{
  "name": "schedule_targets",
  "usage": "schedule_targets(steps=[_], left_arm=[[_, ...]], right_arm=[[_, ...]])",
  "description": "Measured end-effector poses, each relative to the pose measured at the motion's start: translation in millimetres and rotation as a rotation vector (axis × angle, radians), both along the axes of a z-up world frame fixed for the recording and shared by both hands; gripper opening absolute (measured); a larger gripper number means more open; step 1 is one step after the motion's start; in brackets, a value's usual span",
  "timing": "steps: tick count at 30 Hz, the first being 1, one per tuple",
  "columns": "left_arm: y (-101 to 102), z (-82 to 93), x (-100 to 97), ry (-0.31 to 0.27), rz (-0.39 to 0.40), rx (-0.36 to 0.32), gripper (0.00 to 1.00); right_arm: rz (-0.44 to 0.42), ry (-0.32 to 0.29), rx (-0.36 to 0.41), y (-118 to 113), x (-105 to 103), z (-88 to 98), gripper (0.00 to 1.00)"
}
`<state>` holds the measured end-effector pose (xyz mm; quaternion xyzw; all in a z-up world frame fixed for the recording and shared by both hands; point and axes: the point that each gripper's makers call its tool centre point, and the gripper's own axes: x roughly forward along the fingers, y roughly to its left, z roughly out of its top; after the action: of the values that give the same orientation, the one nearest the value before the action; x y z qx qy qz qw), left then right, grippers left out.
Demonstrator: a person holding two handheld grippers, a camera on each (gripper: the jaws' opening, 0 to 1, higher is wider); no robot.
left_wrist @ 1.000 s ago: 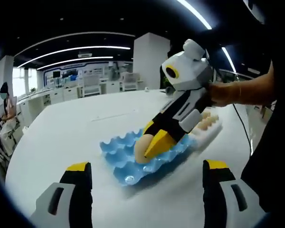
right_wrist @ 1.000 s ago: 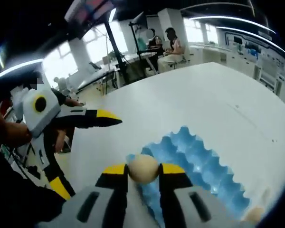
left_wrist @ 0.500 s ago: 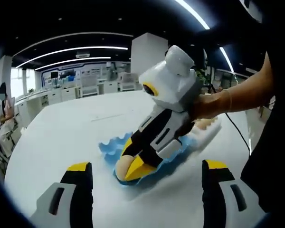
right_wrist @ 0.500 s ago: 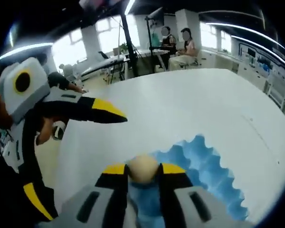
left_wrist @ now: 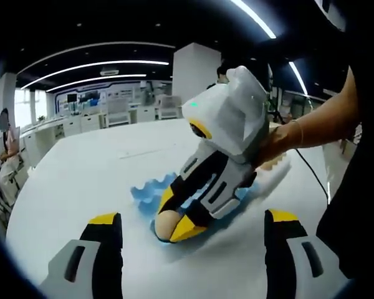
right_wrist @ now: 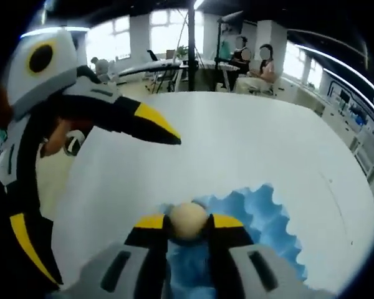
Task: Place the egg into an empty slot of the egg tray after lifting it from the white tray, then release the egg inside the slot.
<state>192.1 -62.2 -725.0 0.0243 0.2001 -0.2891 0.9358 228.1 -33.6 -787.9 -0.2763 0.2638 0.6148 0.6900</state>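
Here is the right gripper, its yellow-tipped fingers pinched tight on the egg, one tip on each side of the pale shell. In the right gripper view the egg sits right over the near edge of the blue egg tray, whose scalloped cups spread out to the right on the white tabletop. In the left gripper view, that same right gripper slants down from a person's hand, nose low at the near corner of the egg tray, and the egg peeks out between the yellow tips, down at the tray's front edge; whether the shell touches a cup is impossible to tell from here. Beyond the hand, a sliver of the white tray shows with a pale egg or two in it, just beside the far end of the blue tray. The left gripper hangs back over bare tabletop, its two fingers spread wide with nothing between them, well short of the tray. In the right gripper view the left gripper comes in from the left, one long yellow-tipped finger jutting over the tabletop, above and left of the egg. Seated people and desks sit far off in the bright room.
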Motion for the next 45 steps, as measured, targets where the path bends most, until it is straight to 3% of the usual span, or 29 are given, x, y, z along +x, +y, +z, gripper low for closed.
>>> schedule_targets(steps=[8, 14, 23, 26, 29, 31, 41, 45], left_arm=[[-2, 0.2, -0.5, 0.0, -0.006, -0.011, 0.95], [-2, 0.9, -0.6, -0.002, 0.0, -0.008, 0.96], [-2, 3.7, -4.1, -0.008, 0.0, -0.006, 0.96], [-3, 4.3, -5.0, -0.01, -0.003, -0.004, 0.96], [-4, 4.7, -5.3, -0.011, -0.007, -0.007, 0.95], [-5, 5.1, -5.6, -0.013, -0.009, -0.008, 0.95], [-9, 6.6, -6.7, -0.018, -0.018, -0.009, 0.95], [-9, 8.1, -6.3, -0.026, -0.02, -0.005, 0.95]], right_arm=[[0.014, -0.003, -0.003, -1, 0, -0.3, 0.26], [0.055, -0.045, -0.009, -2, -3, -1.8, 0.27], [0.023, -0.035, 0.022, -5, -2, 1.4, 0.33], [-0.012, -0.03, 0.03, -16, 0, 6.3, 0.31], [-0.105, 0.053, 0.093, -28, 1, 11.6, 0.31], [-0.138, 0.064, 0.12, -37, 2, 14.7, 0.31], [-0.273, 0.05, 0.137, -100, 0, 19.2, 0.31], [-0.373, 0.029, 0.166, -135, 4, 28.9, 0.3]])
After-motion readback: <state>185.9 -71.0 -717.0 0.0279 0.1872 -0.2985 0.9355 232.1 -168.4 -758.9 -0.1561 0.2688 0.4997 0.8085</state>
